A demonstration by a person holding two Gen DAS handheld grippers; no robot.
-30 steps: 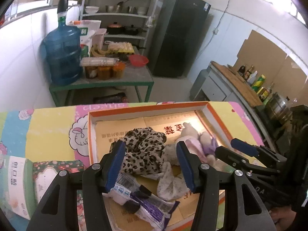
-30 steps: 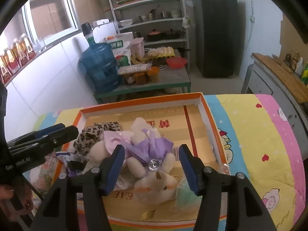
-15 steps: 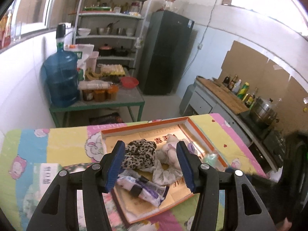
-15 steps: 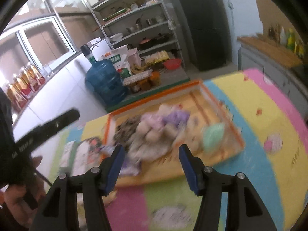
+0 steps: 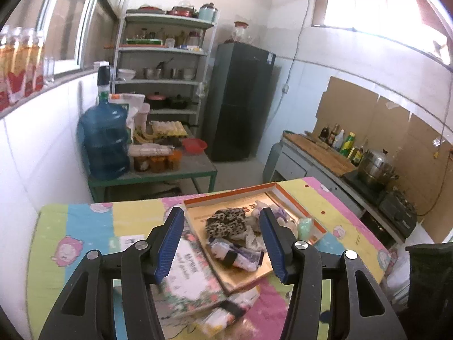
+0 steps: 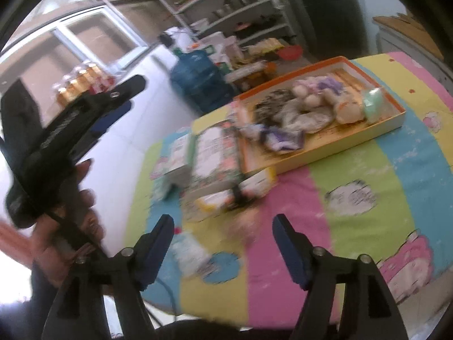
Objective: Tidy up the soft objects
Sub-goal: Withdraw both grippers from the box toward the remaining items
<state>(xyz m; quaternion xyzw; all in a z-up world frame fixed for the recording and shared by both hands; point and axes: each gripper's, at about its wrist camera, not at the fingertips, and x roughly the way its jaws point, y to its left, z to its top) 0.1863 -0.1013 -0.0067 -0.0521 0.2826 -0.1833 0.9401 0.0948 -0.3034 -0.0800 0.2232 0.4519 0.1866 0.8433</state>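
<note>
An orange-rimmed cardboard tray [image 5: 294, 199] [image 6: 365, 137] lies on the striped cartoon tablecloth. It holds a leopard-print cloth [image 5: 226, 222] [image 6: 273, 99], a cream and purple plush toy [image 6: 317, 95], a mint-green pouch [image 5: 305, 226] [image 6: 373, 104] and a white-purple packet [image 5: 237, 255] [image 6: 280, 140]. My left gripper [image 5: 222, 245] is open and empty, raised well back from the tray. It also shows in the right wrist view [image 6: 113, 107], held in a hand. My right gripper [image 6: 223, 245] is open and empty above the table's near part.
A floral box [image 5: 187, 272] [image 6: 216, 158] and loose packets [image 6: 235, 195] lie left of and in front of the tray. Behind the table stand a blue water jug [image 5: 104, 138], a green side table [image 5: 158, 174], shelves and a dark fridge [image 5: 240, 102]. A counter with a pot [image 5: 376, 167] runs along the right.
Both grippers have pulled up and back from the tray, both still open and empty. The tray now looks small and far. The right wrist view is blurred by motion.
</note>
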